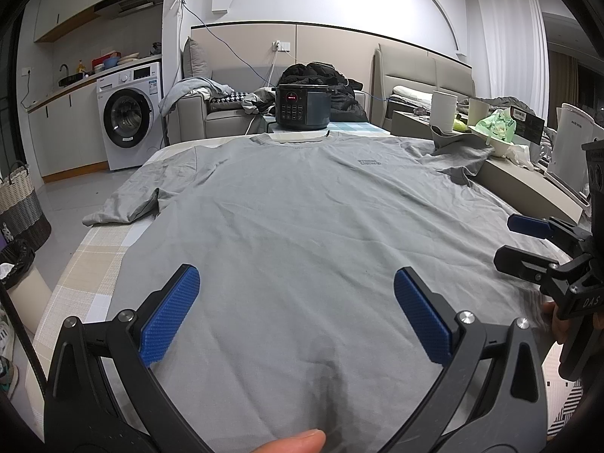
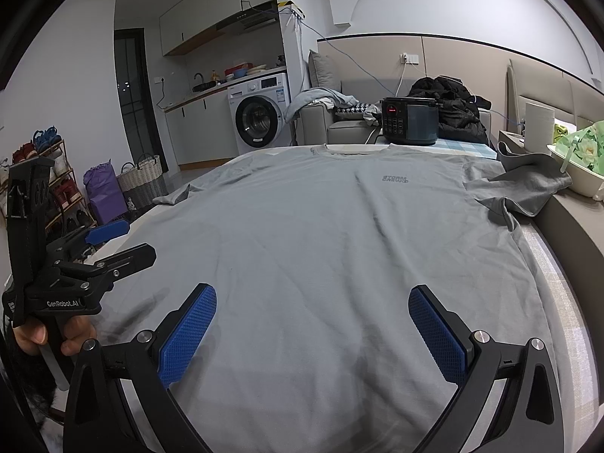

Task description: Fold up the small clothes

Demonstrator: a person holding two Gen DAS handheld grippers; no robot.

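Note:
A grey T-shirt [image 1: 302, 204] lies spread flat, front up, on the table, collar at the far end and hem toward me; it also shows in the right wrist view [image 2: 321, 234]. Its left sleeve [image 1: 124, 204] hangs over the table's left edge. Its right sleeve [image 2: 528, 185] is bunched against the ledge at the right. My left gripper [image 1: 296, 298] is open over the hem area, holding nothing. My right gripper [image 2: 313, 317] is open over the hem area too, empty. Each gripper shows at the side of the other's view.
A dark electric pressure cooker [image 1: 302, 107] stands at the table's far end beyond the collar. A ledge at the right [image 1: 528, 185] carries a white cup, a bowl and a green bag. A woven basket [image 1: 19, 204] stands on the floor at the left.

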